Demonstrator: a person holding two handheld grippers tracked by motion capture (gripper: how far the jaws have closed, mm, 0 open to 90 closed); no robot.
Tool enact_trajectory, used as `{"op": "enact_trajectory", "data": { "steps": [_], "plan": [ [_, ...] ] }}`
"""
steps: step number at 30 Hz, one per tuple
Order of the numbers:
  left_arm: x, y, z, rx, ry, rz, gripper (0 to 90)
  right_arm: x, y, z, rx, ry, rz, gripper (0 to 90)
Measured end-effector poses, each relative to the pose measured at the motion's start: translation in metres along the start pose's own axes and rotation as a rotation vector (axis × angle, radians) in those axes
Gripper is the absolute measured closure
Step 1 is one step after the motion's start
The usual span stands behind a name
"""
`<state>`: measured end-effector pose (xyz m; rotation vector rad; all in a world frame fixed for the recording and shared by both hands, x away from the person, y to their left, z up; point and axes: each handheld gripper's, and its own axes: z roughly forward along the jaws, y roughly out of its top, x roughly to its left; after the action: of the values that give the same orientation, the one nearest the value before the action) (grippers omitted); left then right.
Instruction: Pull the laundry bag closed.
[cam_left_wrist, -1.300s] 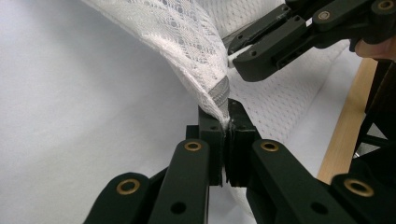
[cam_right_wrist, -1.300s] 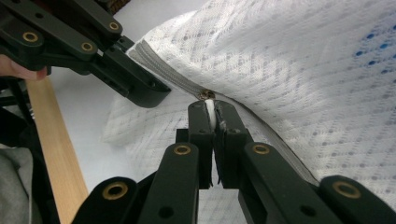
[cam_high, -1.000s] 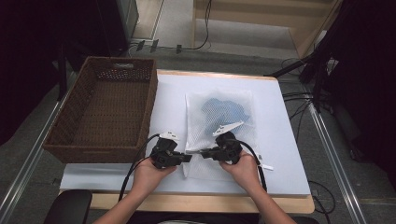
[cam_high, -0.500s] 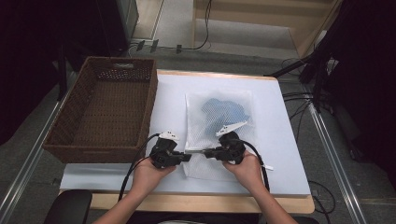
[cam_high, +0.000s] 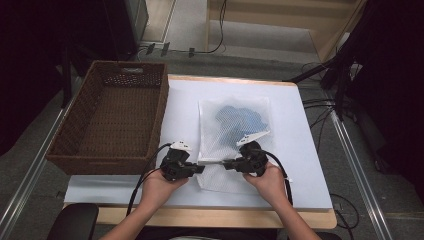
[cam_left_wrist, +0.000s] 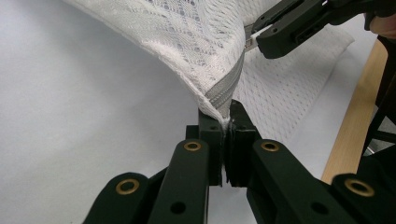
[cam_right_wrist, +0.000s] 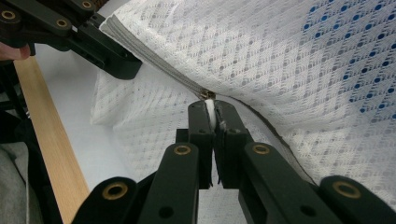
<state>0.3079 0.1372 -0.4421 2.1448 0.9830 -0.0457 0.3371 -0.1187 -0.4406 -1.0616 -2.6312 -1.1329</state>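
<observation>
Here the white mesh laundry bag lies flat on the white table cover, just right of the wicker basket, with a blue garment showing through the mesh at its far end. Both grippers work the near end of the bag, where the grey zipper runs.

Left gripper: jaws closed, clamped on the bag's corner at the end of the zipper tape, as its own view shows. It anchors the fabric and lifts that edge slightly off the cover.

Right gripper: jaws closed on the zipper pull, the small metal tab pinched between its tips; a white strip shows between the jaws.

Key relation: the zipper's long axis runs left to right across the near edge of the bag, straight from one gripper to the other. The two tips face each other along that line, near but apart, with a short stretch of taut zipper between them. In the right gripper view the teeth look joined between slider and anchor and parted behind the slider.

Judgement: the next move slides the pull along this axis. The right hand does the travel; the left holds tension. Pulling off-axis could snag the slider in the mesh
</observation>
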Motion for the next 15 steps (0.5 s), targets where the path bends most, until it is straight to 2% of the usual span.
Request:
{"op": "enact_trajectory", "data": {
  "steps": [10, 15],
  "plan": [
    [-0.0012, -0.0001, -0.0004, -0.003, 0.001, 0.004, 88.2, 0.0023, -0.0010, -0.0029, 0.005, -0.003, -0.006, 88.5],
    [0.0028, 0.0002, -0.0022, -0.012, -0.009, -0.011, 88.2, 0.0027, -0.0020, -0.0085, -0.003, -0.020, 0.001, 88.5]
  ]
}}
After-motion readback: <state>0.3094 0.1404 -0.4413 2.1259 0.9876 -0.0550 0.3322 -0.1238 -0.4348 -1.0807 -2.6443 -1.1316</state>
